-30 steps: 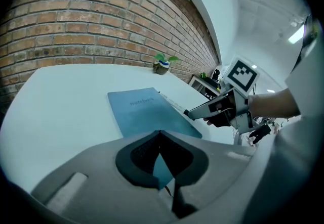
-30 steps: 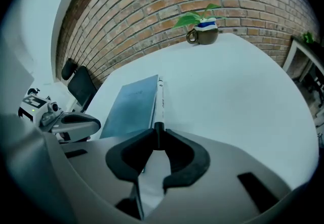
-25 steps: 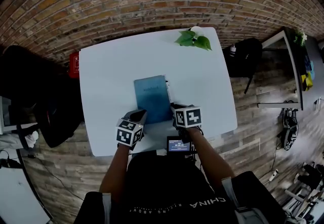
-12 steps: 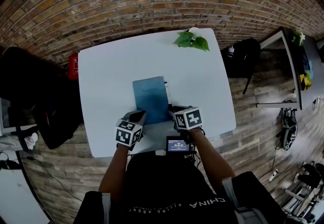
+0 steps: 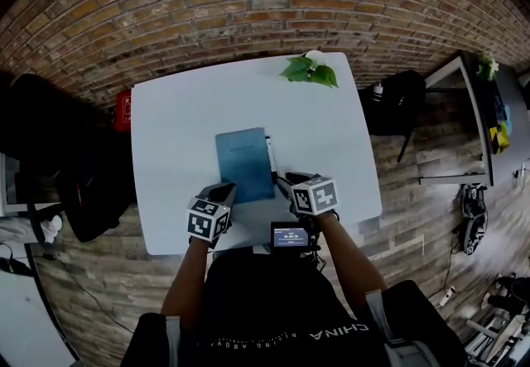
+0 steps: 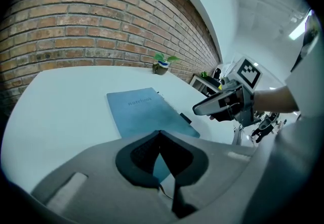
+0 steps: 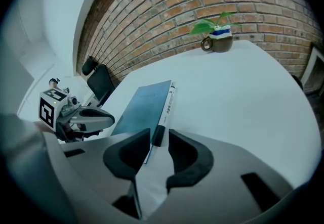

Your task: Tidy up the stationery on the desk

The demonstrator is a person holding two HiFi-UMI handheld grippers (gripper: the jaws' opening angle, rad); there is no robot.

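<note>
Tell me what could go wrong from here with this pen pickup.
1. The right gripper has just been closing its jaws, and they stand apart around only the dark near end of the pen. A grip that far from the middle may let it tilt or slip.
2. The pen lies against the edge of the blue notebook, so one jaw could catch the cover and drag it.
3. The left gripper is shut on nothing, so it likely won't steady the blue notebook.
</note>
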